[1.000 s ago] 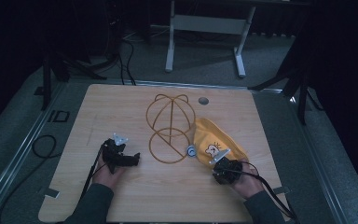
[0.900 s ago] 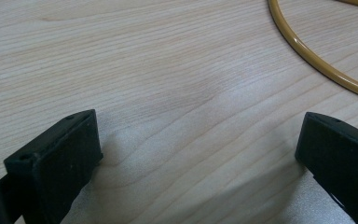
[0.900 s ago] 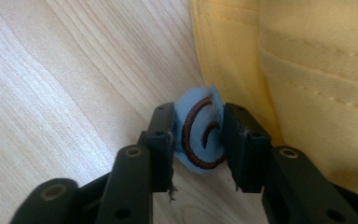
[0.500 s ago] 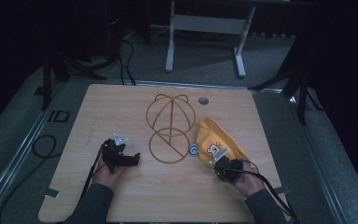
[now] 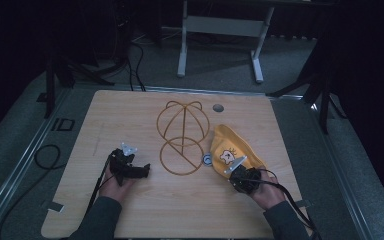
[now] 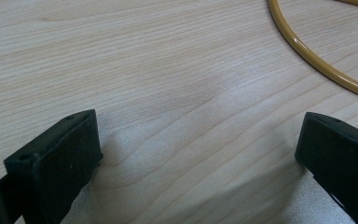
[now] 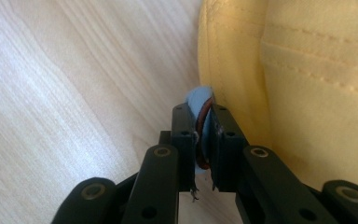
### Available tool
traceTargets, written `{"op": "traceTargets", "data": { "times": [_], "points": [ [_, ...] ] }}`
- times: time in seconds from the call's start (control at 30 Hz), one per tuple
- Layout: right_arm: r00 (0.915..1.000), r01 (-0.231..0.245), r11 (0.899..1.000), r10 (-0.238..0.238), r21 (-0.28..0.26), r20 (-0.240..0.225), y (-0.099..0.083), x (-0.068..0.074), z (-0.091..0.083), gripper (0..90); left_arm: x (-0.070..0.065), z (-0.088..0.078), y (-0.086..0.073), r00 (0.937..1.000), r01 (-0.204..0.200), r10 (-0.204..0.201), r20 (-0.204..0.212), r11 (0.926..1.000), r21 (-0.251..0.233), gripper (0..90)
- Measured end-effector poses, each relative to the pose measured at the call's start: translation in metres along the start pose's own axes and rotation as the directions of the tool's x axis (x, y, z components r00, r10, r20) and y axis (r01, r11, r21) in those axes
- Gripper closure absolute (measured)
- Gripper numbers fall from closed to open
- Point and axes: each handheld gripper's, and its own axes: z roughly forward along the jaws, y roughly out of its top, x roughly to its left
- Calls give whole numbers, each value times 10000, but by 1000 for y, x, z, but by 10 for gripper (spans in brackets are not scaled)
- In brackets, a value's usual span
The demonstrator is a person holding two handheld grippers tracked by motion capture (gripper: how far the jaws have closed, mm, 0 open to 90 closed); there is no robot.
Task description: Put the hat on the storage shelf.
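A yellow cap (image 5: 231, 144) with a cartoon patch lies right of centre on the wooden table. My right gripper (image 5: 236, 172) is at its near edge. In the right gripper view that gripper (image 7: 204, 127) is shut on a blue, brown-rimmed piece at the edge of the cap (image 7: 307, 70). A gold wire frame (image 5: 182, 135), a dome shape joined to a ring, lies flat at the table's middle. My left gripper (image 5: 144, 170) rests on the table just left of the ring. It stands open (image 6: 198, 149) over bare wood, with the ring's wire (image 6: 307, 53) curving past ahead on the right.
A small round white-and-blue disc (image 5: 207, 160) lies between the ring and the cap. A grey round plug (image 5: 218, 107) sits in the table's far part. Cables trail from both grippers over the near edge. A metal stand (image 5: 220, 25) is on the floor beyond the table.
The right hand has shifted slightly and the cap's near right edge has drawn in a little. The left gripper has stayed where it was.
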Motion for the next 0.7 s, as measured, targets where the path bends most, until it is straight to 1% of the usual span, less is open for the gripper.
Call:
{"op": "traceTargets", "data": {
  "times": [0.13, 0.3, 0.53, 0.7],
  "points": [
    [9999, -94, 9997, 95, -243, 41, 2, -3, -5, 821, 0, 0, 0, 10000, -6, 6, -9, 10000, 1, 1],
    [9998, -209, 9989, 212, -426, 63, 5, -6, -12, 821, 0, 0, 0, 10000, -6, 6, -10, 10000, 4, 1],
    [9996, -161, 9977, 175, -656, 206, 10, -10, -21, 822, 0, 0, 0, 10000, 3, -3, 0, 10000, 3, 1],
    [9995, -261, 9968, 273, -755, 146, 11, -13, -25, 821, 0, 0, 0, 10000, -7, 7, -9, 10000, 5, 1]
  ]
}}
